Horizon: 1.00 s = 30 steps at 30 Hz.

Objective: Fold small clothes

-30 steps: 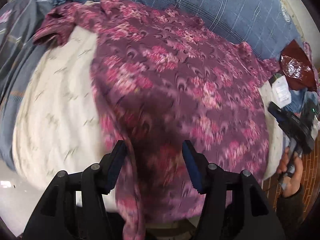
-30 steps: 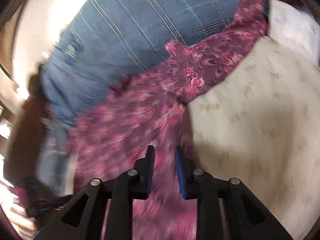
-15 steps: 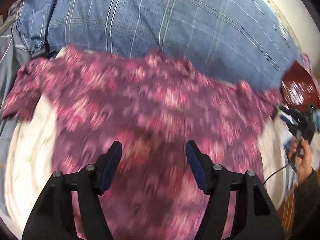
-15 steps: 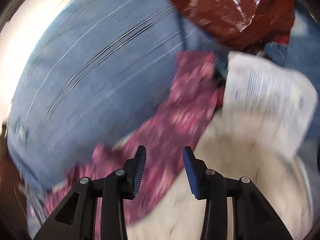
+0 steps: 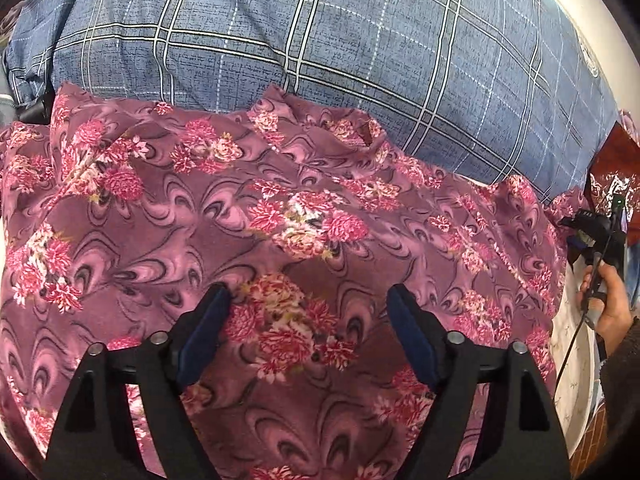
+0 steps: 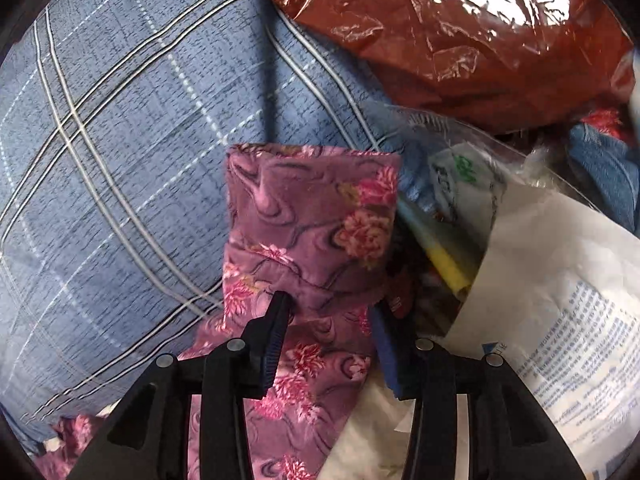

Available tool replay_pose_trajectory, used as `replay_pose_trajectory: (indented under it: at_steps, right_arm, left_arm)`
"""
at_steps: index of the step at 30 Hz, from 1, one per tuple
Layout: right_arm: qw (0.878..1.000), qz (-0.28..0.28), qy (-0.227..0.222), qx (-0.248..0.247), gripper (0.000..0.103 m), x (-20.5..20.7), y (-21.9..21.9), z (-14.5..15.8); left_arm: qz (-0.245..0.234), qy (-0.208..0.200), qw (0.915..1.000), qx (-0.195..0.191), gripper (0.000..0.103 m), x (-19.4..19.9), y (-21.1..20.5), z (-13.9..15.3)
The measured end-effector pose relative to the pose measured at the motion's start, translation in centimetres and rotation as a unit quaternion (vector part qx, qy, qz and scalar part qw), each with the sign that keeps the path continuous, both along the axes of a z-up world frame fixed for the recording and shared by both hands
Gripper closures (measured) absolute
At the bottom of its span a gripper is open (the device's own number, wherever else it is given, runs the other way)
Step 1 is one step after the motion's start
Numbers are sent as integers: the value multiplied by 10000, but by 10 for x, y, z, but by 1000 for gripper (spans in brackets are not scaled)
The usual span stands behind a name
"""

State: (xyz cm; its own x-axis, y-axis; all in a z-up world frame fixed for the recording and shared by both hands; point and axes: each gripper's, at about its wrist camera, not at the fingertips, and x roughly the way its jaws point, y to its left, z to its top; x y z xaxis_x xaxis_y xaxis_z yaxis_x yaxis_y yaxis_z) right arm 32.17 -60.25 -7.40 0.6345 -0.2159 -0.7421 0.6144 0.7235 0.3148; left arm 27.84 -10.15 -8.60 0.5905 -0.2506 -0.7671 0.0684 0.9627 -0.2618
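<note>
Since a second ago both hands have swung toward the far side of the bed: the left gripper (image 5: 308, 330), which then straddled the near hem, now hovers over the middle of the shirt (image 5: 280, 216), and the right gripper (image 6: 330, 340) has gone from the shirt's body to its right sleeve (image 6: 312, 224). The left jaws are opening wide and clasp nothing; cloth lies flat beneath them, so that hand looks to have let go once the body was spread. The right jaws stand partly apart astride the sleeve, the cloth running between the pads without visibly being pinched, probably lined up to take it and fold it inward. The shirt lies spread face-up on the pale sheet (image 5: 568, 380), its collar against the blue checked pillow (image 5: 360, 40) at the far edge, so the pillow limits how far it can be pulled. Right of the sleeve crowd a red bag (image 6: 460, 28) and a printed paper (image 6: 560, 320), which a careless grab could snag.
</note>
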Motion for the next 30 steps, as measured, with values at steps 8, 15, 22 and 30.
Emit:
replay_pose_trajectory:
  at_steps: [8, 15, 22, 30]
  right_arm:
    - [9985, 231, -422, 250, 93, -15, 1, 25]
    - [9981, 172, -574, -106, 91, -27, 10, 52]
    - [9962, -327, -684, 435, 63, -39, -44, 28]
    - [9978, -404, -398, 351, 47, 22, -66, 3]
  left_arm:
    - [-135, -66, 9999, -37, 20, 8, -2, -3]
    - [-176, -74, 9998, -9, 19, 6, -1, -3]
    - [-229, -111, 9997, 37, 17, 4, -2, -4]
    - [-264, -132, 9996, 44, 11, 5, -4, -5]
